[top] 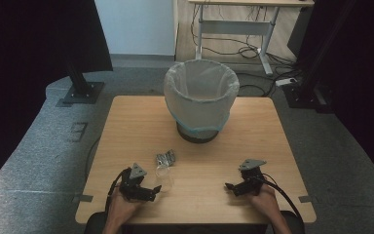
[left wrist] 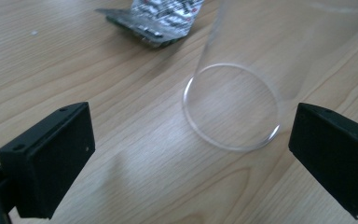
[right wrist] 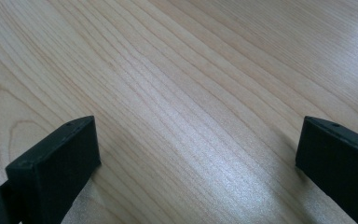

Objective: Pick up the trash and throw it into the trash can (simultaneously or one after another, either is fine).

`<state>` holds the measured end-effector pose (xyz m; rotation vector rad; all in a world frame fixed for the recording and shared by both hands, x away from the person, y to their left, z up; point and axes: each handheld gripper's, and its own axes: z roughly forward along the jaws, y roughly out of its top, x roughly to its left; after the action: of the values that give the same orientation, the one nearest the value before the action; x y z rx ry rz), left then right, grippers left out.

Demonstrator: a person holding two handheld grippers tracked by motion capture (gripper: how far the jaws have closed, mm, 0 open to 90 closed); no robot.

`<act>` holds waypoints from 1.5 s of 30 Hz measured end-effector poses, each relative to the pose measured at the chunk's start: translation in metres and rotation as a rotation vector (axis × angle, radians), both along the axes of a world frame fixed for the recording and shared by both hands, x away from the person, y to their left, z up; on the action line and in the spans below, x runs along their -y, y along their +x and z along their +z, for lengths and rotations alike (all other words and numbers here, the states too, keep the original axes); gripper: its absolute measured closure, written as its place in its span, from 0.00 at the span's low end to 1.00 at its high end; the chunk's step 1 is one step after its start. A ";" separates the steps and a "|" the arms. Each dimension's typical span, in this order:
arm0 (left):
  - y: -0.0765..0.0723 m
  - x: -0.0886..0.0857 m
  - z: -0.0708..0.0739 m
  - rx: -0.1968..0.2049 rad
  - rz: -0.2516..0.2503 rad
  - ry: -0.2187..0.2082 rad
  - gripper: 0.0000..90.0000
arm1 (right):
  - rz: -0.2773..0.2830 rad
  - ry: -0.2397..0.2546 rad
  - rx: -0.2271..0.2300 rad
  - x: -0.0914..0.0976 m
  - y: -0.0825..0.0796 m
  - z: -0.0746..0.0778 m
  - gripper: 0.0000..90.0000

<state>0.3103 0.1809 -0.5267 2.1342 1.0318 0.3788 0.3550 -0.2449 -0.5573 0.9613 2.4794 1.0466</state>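
Black jaws of the left gripper (left wrist: 186, 154) stand wide apart in the left gripper view, clamped on nothing, low over the wooden tabletop (left wrist: 74, 60). Directly ahead of this gripper, between the lines of its two jaws and nearer the right-hand one, lies a clear plastic cup (left wrist: 233, 105) on its side, its round rim facing the gripper. Rim and right-hand jaw are close; whether they touch cannot be told. Beyond the cup, ahead and to the left of the gripper, rests a crumpled silver wrapper (left wrist: 161, 18) with dark print, just beside the cup's wall.

High view confirms the layout: left gripper (top: 152, 191) held in a hand at the near edge, cup (top: 164, 173) just ahead of its jaws, wrapper (top: 165, 157) a little farther on. Well beyond both, near the far edge of the tabletop, stands a waste bin (top: 201, 100) lined with a pale bag, its dark base showing below the liner.

Right gripper (top: 231, 186) is held well apart from the cup, off to the left gripper's right, low over bare wood. In the right gripper view its jaws are spread wide, nothing between them but wood grain (right wrist: 191, 102). A cable trails from it toward the near right corner.
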 end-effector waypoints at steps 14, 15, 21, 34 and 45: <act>0.007 0.026 -0.004 0.004 -0.055 0.000 0.05 | -0.001 0.001 0.001 0.000 0.000 0.000 0.00; 0.008 0.028 -0.005 0.004 -0.059 0.002 0.06 | -0.001 0.001 0.001 0.000 0.000 0.000 0.00; 0.010 0.034 -0.008 0.001 -0.072 0.006 0.10 | 0.000 0.001 0.002 0.000 0.000 0.000 0.00; 0.013 0.043 -0.016 -0.006 -0.081 0.028 0.29 | 0.001 0.001 0.002 0.000 0.000 0.000 0.00; 0.013 0.040 -0.008 0.004 -0.082 0.005 0.33 | 0.001 0.001 0.002 0.000 0.000 0.000 0.00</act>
<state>0.3229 0.1408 -0.5350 2.1718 0.9383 0.3459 0.3546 -0.2447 -0.5574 0.9591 2.4782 1.0488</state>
